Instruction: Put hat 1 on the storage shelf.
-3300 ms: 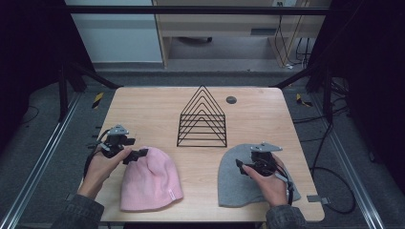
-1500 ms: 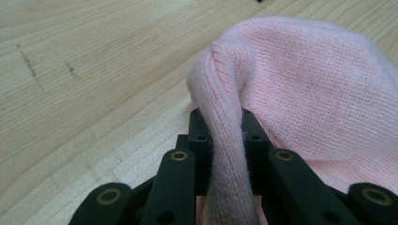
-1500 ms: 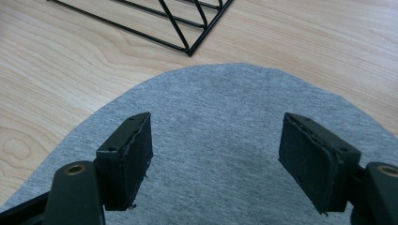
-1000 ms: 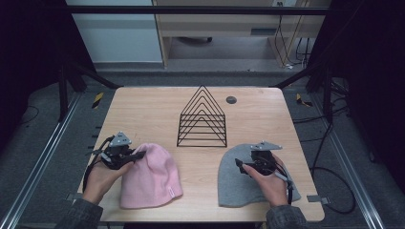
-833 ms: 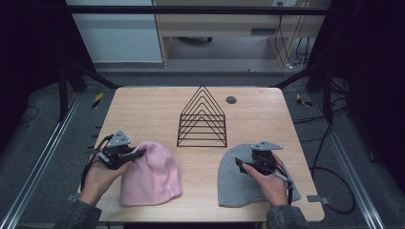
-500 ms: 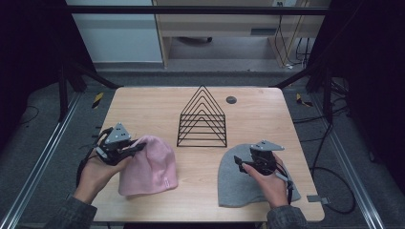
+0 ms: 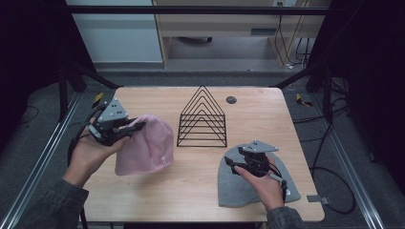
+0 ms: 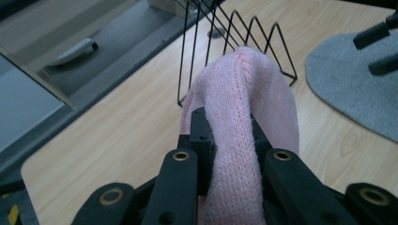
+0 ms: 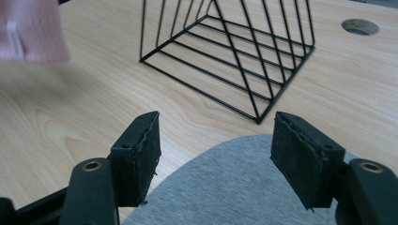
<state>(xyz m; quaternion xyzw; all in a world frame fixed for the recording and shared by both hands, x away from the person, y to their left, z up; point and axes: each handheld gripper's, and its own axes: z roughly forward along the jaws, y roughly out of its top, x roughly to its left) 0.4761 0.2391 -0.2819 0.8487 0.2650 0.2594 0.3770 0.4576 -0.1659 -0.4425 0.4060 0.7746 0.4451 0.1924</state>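
Pink hat (image 7: 145,145) is pinched in my left gripper (image 7: 125,130) and lifted beside the rack (image 7: 202,117), so I judge next a slot, while my right gripper (image 7: 243,162) waits spread over the grey hat (image 7: 248,183).

From my station, the pink beanie (image 8: 244,117) covers the pads of the left gripper (image 8: 230,140) in the left gripper view, and its lower folds run off the bottom edge. In the right gripper view, the pink beanie's (image 9: 28,28) corner is cut by the top and left edges and blurred. The grey beanie (image 7: 243,183) lies partly under the right gripper (image 7: 239,164) and my hand (image 7: 265,183) in the high view. The small dark round mark (image 7: 231,99) on the table (image 7: 191,191) is too small for me to identify.
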